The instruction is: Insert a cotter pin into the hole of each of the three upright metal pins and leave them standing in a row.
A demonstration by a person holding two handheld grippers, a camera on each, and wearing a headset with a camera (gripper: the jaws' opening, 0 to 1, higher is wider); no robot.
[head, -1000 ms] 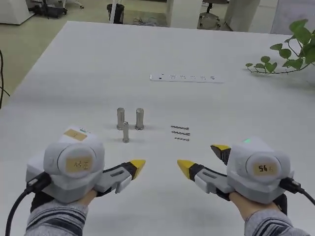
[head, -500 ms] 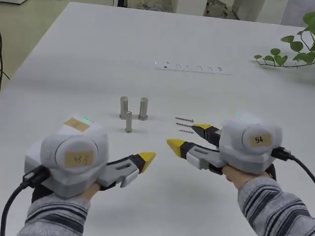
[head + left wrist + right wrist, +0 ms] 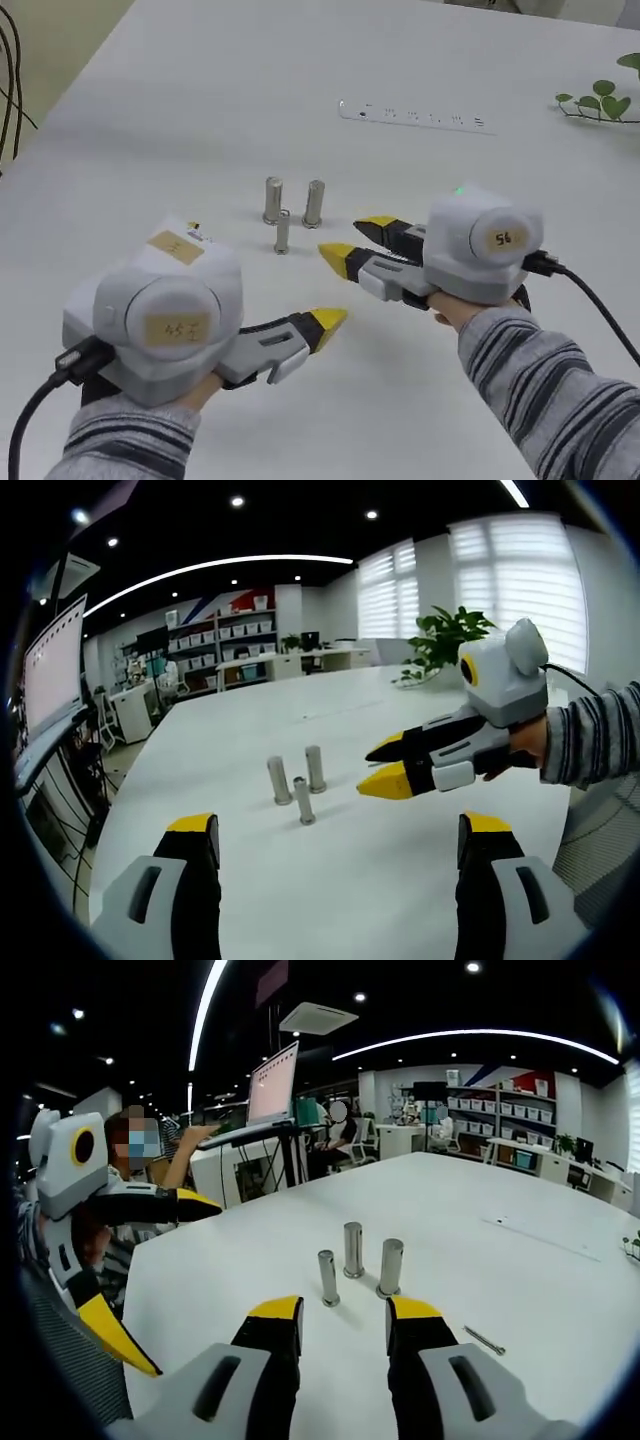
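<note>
Three metal pins (image 3: pixel 283 231) stand clustered mid-table, and none looks pinned yet. We hold the right gripper (image 3: pixel 357 238) narrowly open near a cotter pin (image 3: pixel 484 1340) and the left gripper (image 3: pixel 338 825) wide, both empty.

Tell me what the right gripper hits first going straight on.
Likely the short metal pin, nearest of the three standing ahead of the right gripper, though depth is unclear.

I'm at a long white table (image 3: pixel 200 100) in an open-plan office. Around me are stocked shelves (image 3: pixel 500 1085), a laptop (image 3: pixel 272 1085) on a raised stand, blinds (image 3: pixel 520 570) over tall windows, a potted plant (image 3: pixel 445 640) and recessed ceiling lights (image 3: pixel 236 501).
</note>
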